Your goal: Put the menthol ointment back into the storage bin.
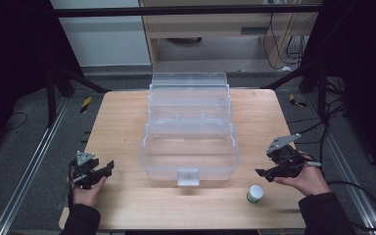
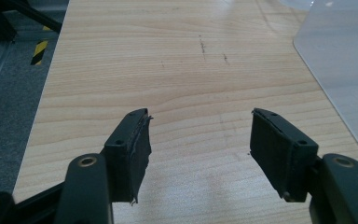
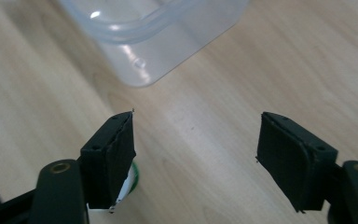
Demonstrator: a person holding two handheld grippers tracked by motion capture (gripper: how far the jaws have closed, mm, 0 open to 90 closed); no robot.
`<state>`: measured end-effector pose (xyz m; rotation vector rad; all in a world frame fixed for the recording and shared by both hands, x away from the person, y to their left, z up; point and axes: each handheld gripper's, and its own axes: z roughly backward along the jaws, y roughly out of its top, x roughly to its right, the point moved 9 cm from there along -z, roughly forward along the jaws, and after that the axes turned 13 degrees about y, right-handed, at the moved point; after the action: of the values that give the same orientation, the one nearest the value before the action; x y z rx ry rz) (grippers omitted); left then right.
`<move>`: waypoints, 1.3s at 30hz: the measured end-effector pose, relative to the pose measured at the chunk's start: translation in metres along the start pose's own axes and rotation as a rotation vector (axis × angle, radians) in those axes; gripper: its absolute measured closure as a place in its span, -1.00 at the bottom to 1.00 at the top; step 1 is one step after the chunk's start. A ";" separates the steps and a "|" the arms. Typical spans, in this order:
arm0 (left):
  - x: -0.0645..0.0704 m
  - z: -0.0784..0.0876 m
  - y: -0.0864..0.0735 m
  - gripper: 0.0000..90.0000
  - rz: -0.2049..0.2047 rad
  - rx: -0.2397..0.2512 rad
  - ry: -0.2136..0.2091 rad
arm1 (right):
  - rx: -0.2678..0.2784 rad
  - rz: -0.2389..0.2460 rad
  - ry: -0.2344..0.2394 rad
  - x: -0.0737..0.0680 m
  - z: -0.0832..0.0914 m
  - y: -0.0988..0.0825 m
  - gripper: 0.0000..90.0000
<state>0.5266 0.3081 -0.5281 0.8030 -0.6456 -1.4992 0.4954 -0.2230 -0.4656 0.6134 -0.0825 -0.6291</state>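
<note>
Apparently, the right gripper (image 1: 267, 172) hovered with jaws spread, holding nothing, just beside the small jar (image 1: 255, 194) standing on the worktop (image 1: 122, 127) near the clear box (image 1: 188, 147), probably ready to grasp it.

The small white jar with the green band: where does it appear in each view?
High view: the small jar stands at lower right, just below the right claw.
Left gripper view: none to place.
Right gripper view: a sliver at bottom left, behind the left jaw.
Shared landmark: the clear plastic box.
</note>
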 end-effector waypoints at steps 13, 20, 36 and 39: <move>0.001 0.000 0.000 -0.17 -0.009 -0.002 -0.006 | -0.113 0.075 0.066 -0.021 -0.004 0.003 -0.42; 0.002 0.000 -0.001 -0.17 -0.014 -0.003 -0.011 | -0.172 0.094 0.097 -0.031 -0.008 -0.002 -0.42; 0.004 -0.001 -0.002 -0.17 -0.023 -0.008 -0.014 | -0.287 0.140 0.156 -0.046 -0.023 -0.018 -0.33; 0.003 -0.001 -0.001 -0.17 -0.024 -0.008 -0.014 | -0.305 0.152 0.163 -0.047 -0.025 -0.020 -0.30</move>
<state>0.5268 0.3052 -0.5302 0.7978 -0.6423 -1.5288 0.4530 -0.1963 -0.4921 0.3574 0.1175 -0.4316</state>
